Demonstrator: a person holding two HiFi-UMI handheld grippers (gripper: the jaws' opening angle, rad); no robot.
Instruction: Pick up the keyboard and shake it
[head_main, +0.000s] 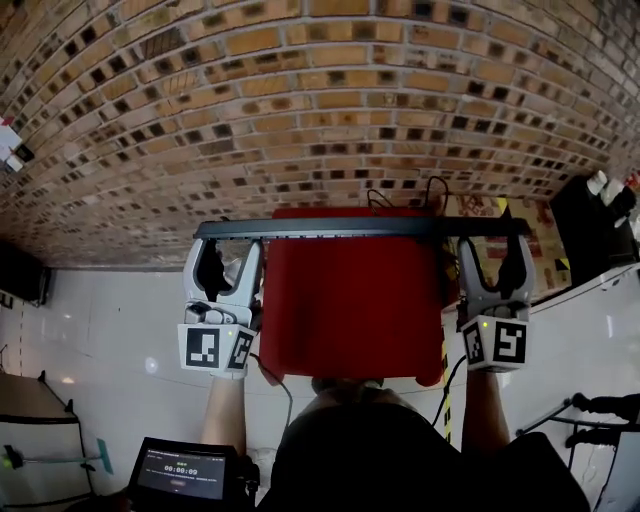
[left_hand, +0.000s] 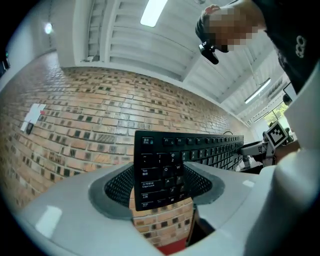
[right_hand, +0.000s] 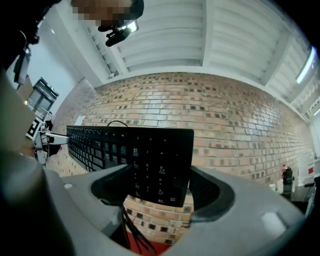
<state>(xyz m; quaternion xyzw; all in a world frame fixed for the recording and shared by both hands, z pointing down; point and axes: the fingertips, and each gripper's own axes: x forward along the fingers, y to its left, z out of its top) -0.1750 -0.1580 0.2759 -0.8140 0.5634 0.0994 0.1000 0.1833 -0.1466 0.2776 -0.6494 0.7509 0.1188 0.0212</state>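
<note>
Left gripper (head_main: 226, 245): jaws spread wide, clamped across the 9 o'clock end of the keyboard (head_main: 360, 228), pads on its two long edges; Esc-key corner between the jaws in the left gripper view.
Right gripper (head_main: 497, 245): jaws equally wide, gripping the 3 o'clock end at the number pad.
Keyboard: black, lifted clear of the tabletop, held level between both grippers, seen edge-on in the head view.
Cable (right_hand: 132, 230): black, hanging at 6 o'clock under the right gripper's end.
Red tabletop (head_main: 350, 300): at 6 o'clock of the keyboard, apart from it.
Brick wall (head_main: 300, 100): at 12 o'clock, behind everything.
</note>
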